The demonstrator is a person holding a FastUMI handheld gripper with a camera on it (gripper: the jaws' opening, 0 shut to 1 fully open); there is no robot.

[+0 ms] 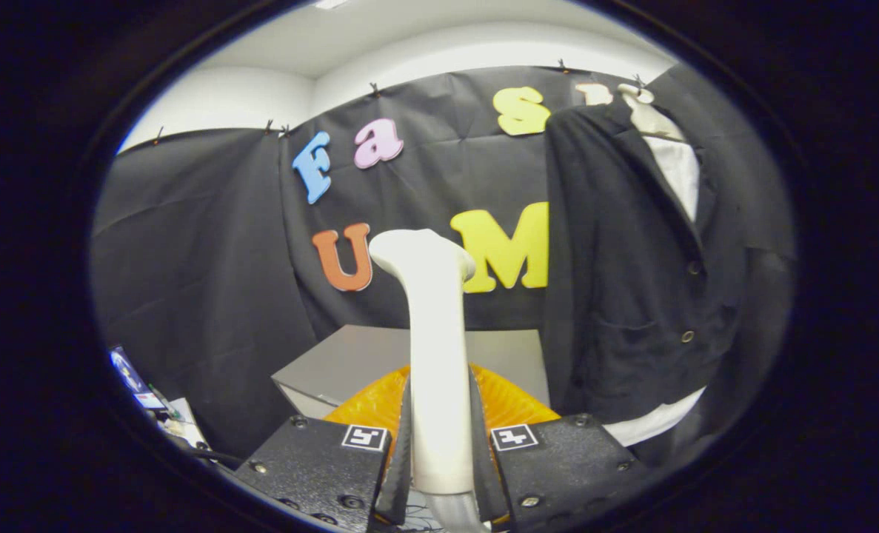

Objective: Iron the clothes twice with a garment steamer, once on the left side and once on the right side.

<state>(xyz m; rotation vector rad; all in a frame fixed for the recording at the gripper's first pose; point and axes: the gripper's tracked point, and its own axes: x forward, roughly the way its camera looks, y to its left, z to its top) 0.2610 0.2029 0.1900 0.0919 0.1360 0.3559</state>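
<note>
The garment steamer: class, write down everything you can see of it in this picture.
The garment steamer is a white, smooth, plastic-looking wand. Its long handle stands nearly upright, widening at the top into a rounded head that bends over to one side. The hand-held gripper is shut on the handle, one finger pressing each side. A grey section continues below the grip. It is raised clear of the dark jacket, which hangs beside it, untouched.

Claw (440,444) clamped on white garment steamer (432,348), both fingers pressing its handle; steamer upright, head tilted left. Orange ribbed thing (509,403) just behind fingers, grey worktop (350,363) beyond. Dark jacket (624,281) over white shirt (676,166) hangs to right, apart from steamer.
</note>
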